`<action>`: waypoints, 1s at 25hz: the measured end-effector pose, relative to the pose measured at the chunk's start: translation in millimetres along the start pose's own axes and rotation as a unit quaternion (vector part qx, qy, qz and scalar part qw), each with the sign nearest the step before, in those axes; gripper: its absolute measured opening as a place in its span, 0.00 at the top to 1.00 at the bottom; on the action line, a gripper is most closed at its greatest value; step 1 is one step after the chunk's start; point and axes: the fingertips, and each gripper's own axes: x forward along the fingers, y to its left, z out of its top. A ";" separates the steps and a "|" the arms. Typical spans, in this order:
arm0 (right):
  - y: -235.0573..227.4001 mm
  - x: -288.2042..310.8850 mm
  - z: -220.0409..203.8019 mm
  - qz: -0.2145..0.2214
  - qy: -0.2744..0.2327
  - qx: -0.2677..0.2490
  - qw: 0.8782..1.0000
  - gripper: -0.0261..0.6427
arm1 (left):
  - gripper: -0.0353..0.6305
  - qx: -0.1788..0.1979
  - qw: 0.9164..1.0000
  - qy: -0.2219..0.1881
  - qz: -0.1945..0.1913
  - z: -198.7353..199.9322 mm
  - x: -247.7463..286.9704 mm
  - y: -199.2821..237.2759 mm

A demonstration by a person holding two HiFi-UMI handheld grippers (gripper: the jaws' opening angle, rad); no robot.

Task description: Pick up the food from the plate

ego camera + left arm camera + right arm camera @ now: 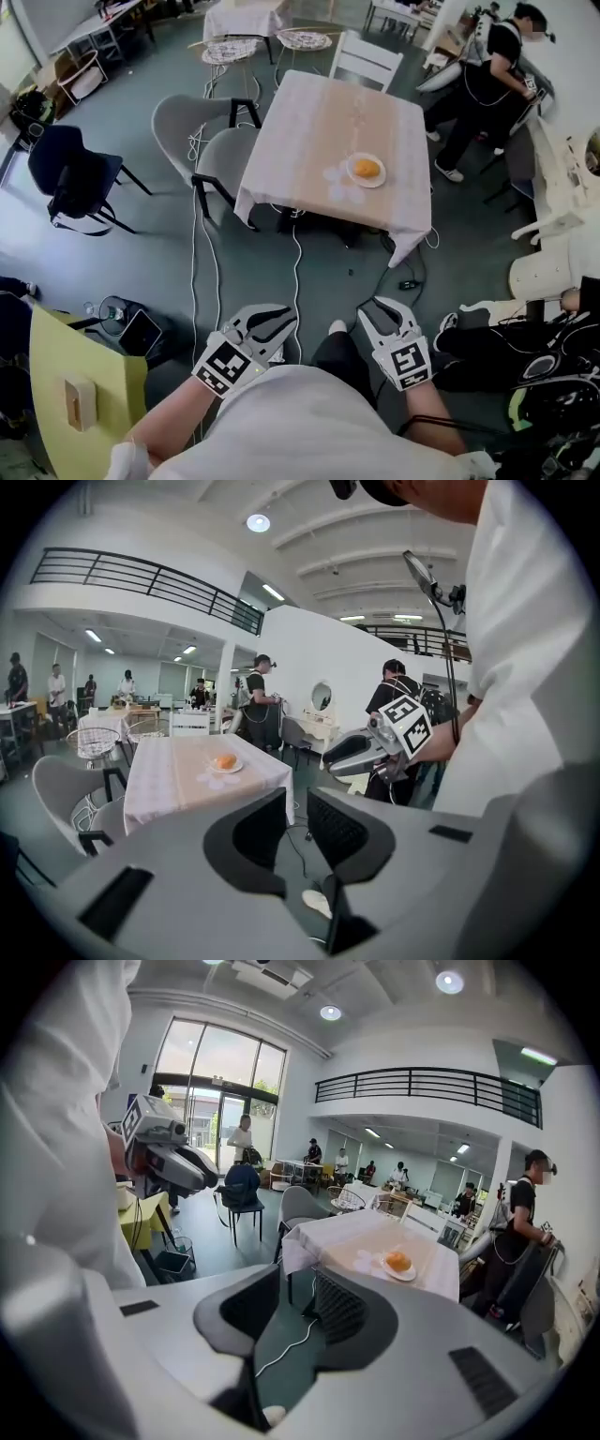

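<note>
1. Checking for writing first: the only print I can make out is the black-and-white square markers on each gripper's cube (pixel 228 364).
2. Left gripper (pixel 296 822): the jaws are a small way apart with nothing between them, just floor showing through the gap.
3. Right gripper (pixel 298 1302): same deal, a narrow gap between the jaws, which hold and touch nothing.
4. The food (pixel 367 169) is a round orange piece sitting on a small white plate (pixel 379 180). The plate is on the cloth-covered tabletop (pixel 319 122), toward its near right part. Both grippers are held close to the person's body, well apart from it.
5. Room stuff: grey-green floor (pixel 141 244) with cables (pixel 295 262) trailing across it, grey chairs (pixel 187 117) at the table's left side, a white chair (pixel 366 61) at the far side, and a person in black (pixel 492 75) standing off to the right. Big open hall with a railed balcony (pixel 431 1087) and tall windows (pixel 216 1082).
</note>
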 end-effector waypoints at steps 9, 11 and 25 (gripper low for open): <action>-152.3 125.6 -3.5 0.035 0.029 -0.103 0.994 0.69 | 0.85 -0.042 0.994 -0.016 0.102 39.1 51.4 97.0; -193.0 155.2 -3.5 0.043 0.039 -0.127 0.990 0.66 | 0.84 -0.048 0.991 -0.022 0.120 58.8 70.1 114.6; -341.4 329.2 -55.4 0.143 0.115 -0.189 0.965 0.46 | 0.83 -0.121 0.962 -0.002 0.243 111.0 145.0 193.2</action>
